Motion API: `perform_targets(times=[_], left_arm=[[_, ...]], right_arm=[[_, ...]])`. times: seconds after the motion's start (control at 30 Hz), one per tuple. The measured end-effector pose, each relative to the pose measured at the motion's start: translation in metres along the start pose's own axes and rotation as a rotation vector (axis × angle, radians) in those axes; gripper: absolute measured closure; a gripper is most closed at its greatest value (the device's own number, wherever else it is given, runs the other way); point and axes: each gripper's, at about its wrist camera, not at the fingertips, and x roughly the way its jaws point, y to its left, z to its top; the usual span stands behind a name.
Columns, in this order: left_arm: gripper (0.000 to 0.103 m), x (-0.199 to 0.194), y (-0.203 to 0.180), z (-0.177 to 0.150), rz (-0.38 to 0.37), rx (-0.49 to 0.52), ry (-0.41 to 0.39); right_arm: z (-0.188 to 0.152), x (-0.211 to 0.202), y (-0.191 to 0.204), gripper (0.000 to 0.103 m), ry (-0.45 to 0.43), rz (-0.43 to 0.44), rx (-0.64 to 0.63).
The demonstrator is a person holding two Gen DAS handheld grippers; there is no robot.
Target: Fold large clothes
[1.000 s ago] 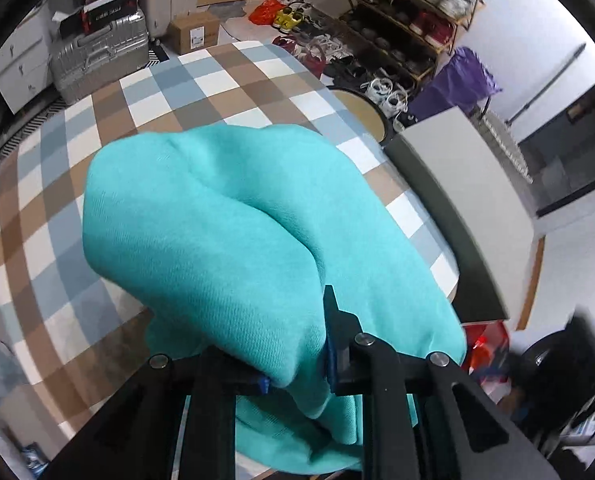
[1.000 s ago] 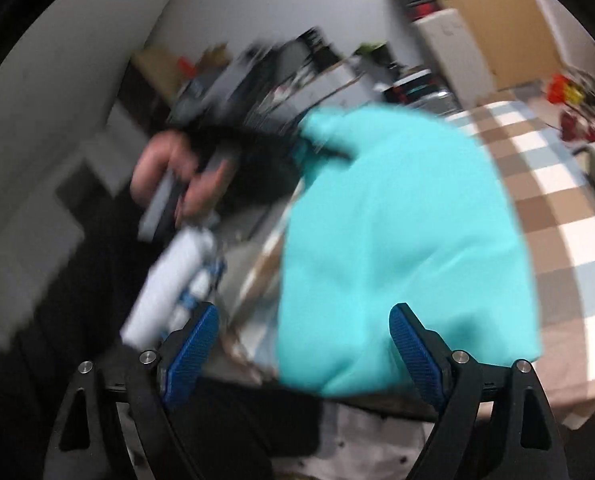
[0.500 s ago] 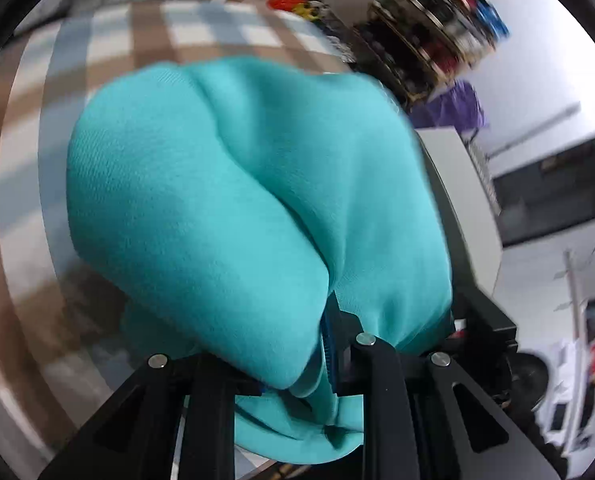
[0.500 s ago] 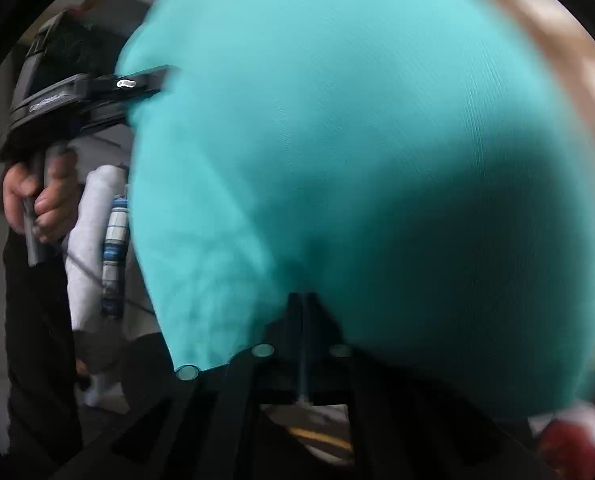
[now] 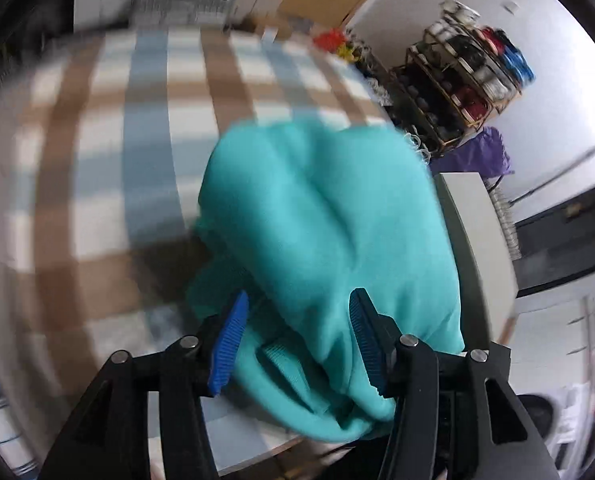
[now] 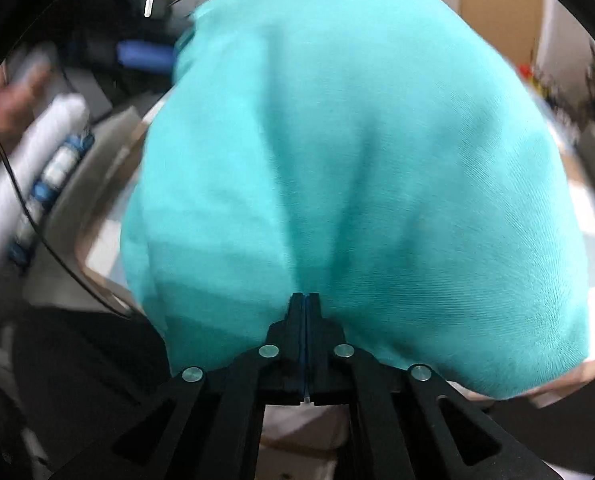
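Left wrist view, teal garment: bunched ahead of the left gripper, lying on the checked tablecloth.
Left gripper: jaws have just been opening, spread, cloth loose between the blue pads.
Right gripper: pressed together, pinching the teal garment, which spreads out ahead of it.

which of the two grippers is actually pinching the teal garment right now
The right gripper: its jaws are shut tight on the teal garment. The left gripper has just been opening; its blue pads stand apart, with cloth loose between them.
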Motion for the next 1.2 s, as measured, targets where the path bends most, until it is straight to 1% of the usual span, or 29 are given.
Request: perform_targets(times=[0.03,0.1,0.13,0.17,0.2,0.27,0.33,0.4,0.43,0.53,0.57,0.63,0.67,0.7,0.73,0.77,0.8,0.83,0.87,0.9,0.93,0.97,1.0,1.03,1.07,1.1,1.13,1.17,1.2], left_arm=[[0.055,-0.009,-0.013,0.0,-0.023,0.018,-0.009],[0.055,-0.019,-0.04,0.001,-0.07,0.066,-0.044],[0.054,-0.018,-0.051,0.003,-0.062,0.106,-0.061],[0.054,-0.01,-0.065,0.007,-0.015,0.161,-0.071],[0.054,0.001,-0.07,0.012,0.034,0.193,-0.072],[0.054,0.029,-0.068,0.02,0.096,0.211,-0.037],[0.054,0.059,-0.054,0.028,0.094,0.19,0.035],[0.053,0.086,-0.036,0.031,0.095,0.14,0.088],[0.05,0.086,-0.026,0.03,0.073,0.112,0.091],[0.046,0.095,0.011,0.031,-0.061,-0.031,0.1],[0.046,0.099,0.022,0.029,-0.102,-0.052,0.092],[0.045,0.098,0.028,0.025,-0.139,-0.056,0.061],[0.045,0.097,0.031,0.022,-0.152,-0.047,0.044],[0.045,0.092,0.03,0.019,-0.156,-0.036,0.034],[0.045,0.089,0.029,0.017,-0.158,-0.03,0.024],[0.045,0.088,0.03,0.016,-0.156,-0.026,0.015],[0.045,0.085,0.027,0.013,-0.148,-0.017,0.008],[0.045,0.082,0.027,0.011,-0.129,-0.007,0.006],[0.045,0.076,0.025,0.009,-0.087,-0.001,0.009],[0.045,0.07,0.023,0.009,-0.066,-0.004,0.015],[0.046,0.065,0.022,0.008,-0.05,-0.018,0.026],[0.046,0.057,0.021,0.006,-0.044,-0.033,0.031],[0.047,0.049,0.015,0.004,-0.055,-0.037,0.023],[0.049,0.038,0.006,-0.001,-0.066,-0.022,-0.006],[0.049,0.022,-0.007,-0.012,-0.077,0.015,-0.064],[0.048,0.005,-0.026,-0.029,-0.118,0.101,-0.133],[0.047,-0.005,-0.046,-0.048,-0.154,0.192,-0.173],[0.047,-0.008,-0.064,-0.07,-0.152,0.264,-0.182],[0.047,-0.005,-0.072,-0.082,-0.15,0.287,-0.166]], right_arm=[[0.002,-0.003,0.003,0.1,-0.015,-0.006,-0.018],[0.0,-0.008,0.008,0.1,-0.039,0.027,-0.026],[0.003,-0.008,0.011,0.1,-0.037,0.05,-0.032],[0.002,-0.008,0.015,0.1,-0.037,0.059,-0.05],[0.003,-0.009,0.02,0.101,-0.04,0.06,-0.063],[0.0,-0.008,0.024,0.101,-0.054,0.048,-0.069],[-0.004,-0.007,0.022,0.101,-0.06,0.023,-0.093],[-0.005,-0.001,0.022,0.1,-0.055,0.017,-0.091],[-0.005,0.001,0.022,0.1,-0.061,0.024,-0.068],[-0.003,-0.001,0.011,0.1,-0.06,0.089,0.0],[-0.003,-0.004,0.006,0.1,-0.052,0.123,0.023],[0.002,-0.02,-0.011,0.101,-0.013,0.237,0.079],[0.005,-0.03,-0.02,0.098,-0.002,0.288,0.104],[0.01,-0.049,-0.032,0.089,-0.02,0.352,0.131],[0.012,-0.065,-0.039,0.084,-0.045,0.377,0.138],[0.02,-0.084,-0.049,0.068,-0.082,0.387,0.143],[0.029,-0.1,-0.058,0.053,-0.115,0.372,0.142],[0.037,-0.109,-0.064,0.05,-0.136,0.346,0.135],[0.048,-0.117,-0.07,0.049,-0.149,0.303,0.116],[0.059,-0.119,-0.075,0.049,-0.144,0.257,0.092],[0.071,-0.111,-0.078,0.049,-0.115,0.221,0.078],[0.081,-0.097,-0.081,0.049,-0.066,0.211,0.082],[0.087,-0.077,-0.089,0.051,0.015,0.216,0.103],[0.09,-0.057,-0.094,0.052,0.078,0.243,0.134],[0.089,-0.042,-0.103,0.054,0.107,0.274,0.177],[0.086,-0.034,-0.108,0.054,0.099,0.291,0.223],[0.083,-0.031,-0.112,0.055,0.08,0.313,0.253],[0.081,-0.031,-0.113,0.055,0.061,0.34,0.263],[0.08,-0.03,-0.114,0.054,0.053,0.364,0.275]])
